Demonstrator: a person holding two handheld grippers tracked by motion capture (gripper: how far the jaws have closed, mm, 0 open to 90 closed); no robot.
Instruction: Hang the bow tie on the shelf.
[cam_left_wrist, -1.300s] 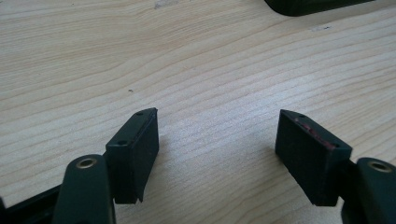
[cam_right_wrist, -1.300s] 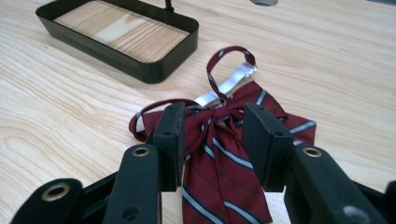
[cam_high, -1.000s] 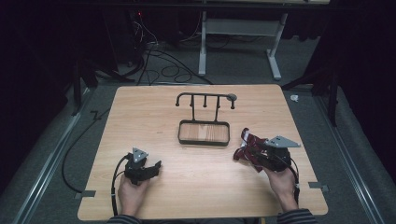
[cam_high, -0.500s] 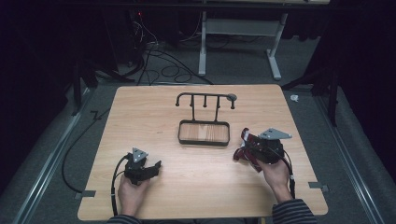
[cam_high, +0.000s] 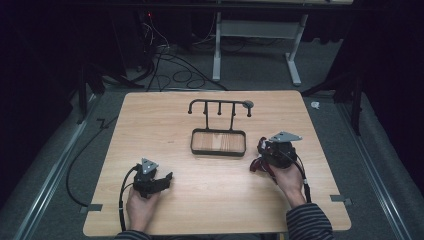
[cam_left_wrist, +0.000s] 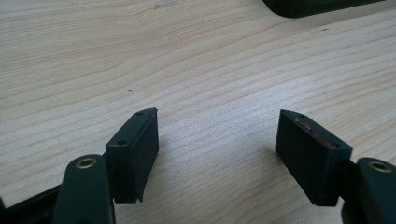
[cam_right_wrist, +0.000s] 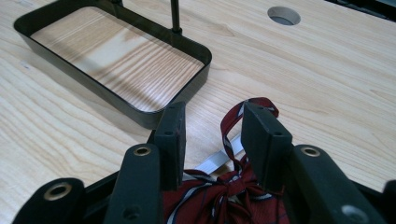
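My right gripper (cam_high: 262, 154) rests on the table just right of the black hook stand's tray (cam_high: 218, 150), shut on a dark red striped tie (cam_high: 257, 164). In the right gripper view the bunched tie (cam_right_wrist: 224, 196) sits deep between the jaws, and one loop (cam_right_wrist: 254, 103) sticks out past the fingertips of the right gripper (cam_right_wrist: 212, 126). The tray rim (cam_right_wrist: 140, 114) lies close ahead on the left. My left gripper (cam_high: 167, 179) sits near the front left of the table. It stands open in the left gripper view (cam_left_wrist: 217, 135), with bare wood between its pads.
The stand's top bar with short hanging pegs (cam_high: 220, 103) rises behind the tray. A round hole in the table top (cam_right_wrist: 284, 15) lies beyond it. A corner of the tray (cam_left_wrist: 317, 5) shows far ahead of the left gripper. Cables trail on the floor behind the table.
My right gripper has carried the tie left and away from the person, closer to the tray's right end. The left gripper has stayed where it was.
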